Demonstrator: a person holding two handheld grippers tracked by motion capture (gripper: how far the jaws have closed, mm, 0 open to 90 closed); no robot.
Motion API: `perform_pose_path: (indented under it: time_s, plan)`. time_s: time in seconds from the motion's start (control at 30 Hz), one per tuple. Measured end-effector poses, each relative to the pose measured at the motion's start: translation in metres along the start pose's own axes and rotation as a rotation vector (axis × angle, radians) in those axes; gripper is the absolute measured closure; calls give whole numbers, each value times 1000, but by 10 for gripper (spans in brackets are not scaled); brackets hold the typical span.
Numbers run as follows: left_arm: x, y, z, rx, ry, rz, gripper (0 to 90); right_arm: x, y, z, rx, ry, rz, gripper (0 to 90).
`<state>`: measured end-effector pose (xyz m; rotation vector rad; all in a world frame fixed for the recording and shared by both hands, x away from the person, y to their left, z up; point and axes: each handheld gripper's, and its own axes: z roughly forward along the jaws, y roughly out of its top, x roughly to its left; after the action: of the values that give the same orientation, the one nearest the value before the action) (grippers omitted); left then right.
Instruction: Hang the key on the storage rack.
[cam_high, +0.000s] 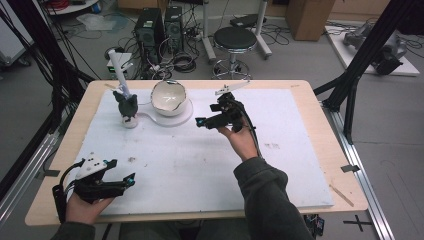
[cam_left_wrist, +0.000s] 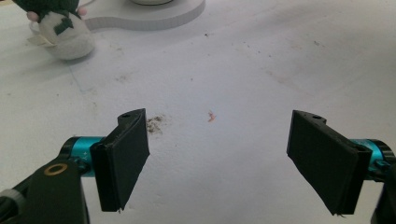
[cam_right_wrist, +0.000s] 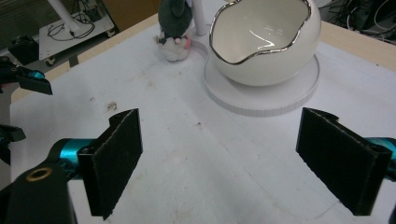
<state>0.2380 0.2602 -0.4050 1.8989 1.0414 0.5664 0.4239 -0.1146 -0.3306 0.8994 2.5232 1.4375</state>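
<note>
The right gripper (cam_high: 200, 121) hangs just above the white mat (cam_high: 210, 165), a little right of the mat's centre, its jaws spread wide with nothing between them. In the right gripper view the two black pads (cam_right_wrist: 114, 158) stand far apart over bare mat, and the bowl (cam_right_wrist: 266, 39) sits ahead at about 1 o'clock, near but not touched.

The bowl is white and egg-shaped, with a wavy silver-edged rim, its opening tipped toward the right gripper. It rests on a round white base (cam_right_wrist: 261, 95). In the high view the bowl (cam_high: 168, 97) lies at about 10 o'clock from the right gripper, toward the mat's far edge.

Just left of the bowl stands a small grey toy (cam_high: 127, 106) on a pale foot, with a white post (cam_high: 119, 72) rising behind it at a tilt. In the left gripper view the toy (cam_left_wrist: 63, 30) shows at 11 o'clock, partly cut off.

The left gripper (cam_high: 131, 179) rests near the mat's near-left corner, at about 7 o'clock from the bowl and well apart from it. Its jaws are also spread, with bare mat between the pads (cam_left_wrist: 123, 156).

No writing, brand or label can be read on any of these things.
</note>
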Motion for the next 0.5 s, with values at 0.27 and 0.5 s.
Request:
perform_pose_path:
  time_s: [0.27,0.5]
  plan:
    - [-1,0,0,2,1,-1,210,-4,-12,-11,1,-17,6,127]
    - [-1,1,0,2,1,1,211,-5,-21,-19,-3,-31,9,126]
